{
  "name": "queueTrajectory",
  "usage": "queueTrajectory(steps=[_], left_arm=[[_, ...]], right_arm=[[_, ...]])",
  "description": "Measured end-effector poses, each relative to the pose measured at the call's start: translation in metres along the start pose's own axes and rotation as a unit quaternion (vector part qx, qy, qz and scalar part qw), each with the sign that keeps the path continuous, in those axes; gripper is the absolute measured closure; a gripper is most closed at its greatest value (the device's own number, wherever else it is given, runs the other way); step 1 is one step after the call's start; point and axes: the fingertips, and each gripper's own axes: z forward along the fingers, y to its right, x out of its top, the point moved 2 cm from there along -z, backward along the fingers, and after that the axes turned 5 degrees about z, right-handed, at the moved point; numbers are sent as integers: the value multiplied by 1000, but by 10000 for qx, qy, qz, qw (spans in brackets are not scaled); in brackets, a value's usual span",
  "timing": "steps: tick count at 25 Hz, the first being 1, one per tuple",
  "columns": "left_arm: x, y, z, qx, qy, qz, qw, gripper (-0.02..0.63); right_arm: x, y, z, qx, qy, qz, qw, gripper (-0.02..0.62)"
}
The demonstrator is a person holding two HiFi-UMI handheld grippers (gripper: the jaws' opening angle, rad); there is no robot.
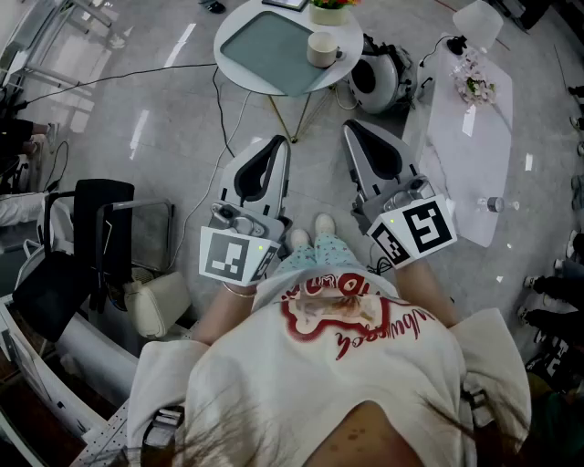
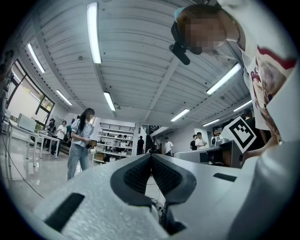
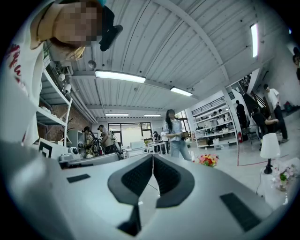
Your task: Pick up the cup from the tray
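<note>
In the head view a cream cup (image 1: 322, 48) with a handle stands on the right part of a grey-green tray (image 1: 265, 46), on a round white table (image 1: 235, 73) ahead of me. Both grippers are held close to my body, well short of that table and pointing towards it. My left gripper (image 1: 278, 142) has its dark pads closed tip to tip with nothing between them, as the left gripper view shows (image 2: 151, 155). My right gripper (image 1: 351, 128) is likewise shut and empty (image 3: 153, 156). Neither gripper view shows the cup or the tray.
A flower pot (image 1: 330, 9) stands at the round table's far edge. An oblong white table (image 1: 474, 137) to the right carries flowers (image 1: 474, 87), a lamp (image 1: 476, 23) and a bottle (image 1: 493, 204). A black chair (image 1: 91, 228) stands left. People stand in the background (image 2: 79, 140) (image 3: 176, 133).
</note>
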Motion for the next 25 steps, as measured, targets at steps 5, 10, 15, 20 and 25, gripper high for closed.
queueTrajectory(steps=[5, 10, 15, 20, 25], left_arm=[[3, 2, 2, -11, 4, -17, 10000, 592], [3, 2, -4, -18, 7, -21, 10000, 592], [4, 4, -5, -31, 17, -17, 10000, 592], [4, 6, -3, -73, 15, -11, 10000, 592], [1, 10, 2, -85, -29, -23, 10000, 592]], right_arm=[[4, 0, -2, -16, 11, -11, 10000, 568], [3, -5, -4, -21, 28, -6, 10000, 568], [2, -5, -8, -49, 35, -5, 10000, 568], [4, -3, -9, -57, 59, -10, 10000, 568], [7, 6, -13, -134, 107, 58, 9998, 568]])
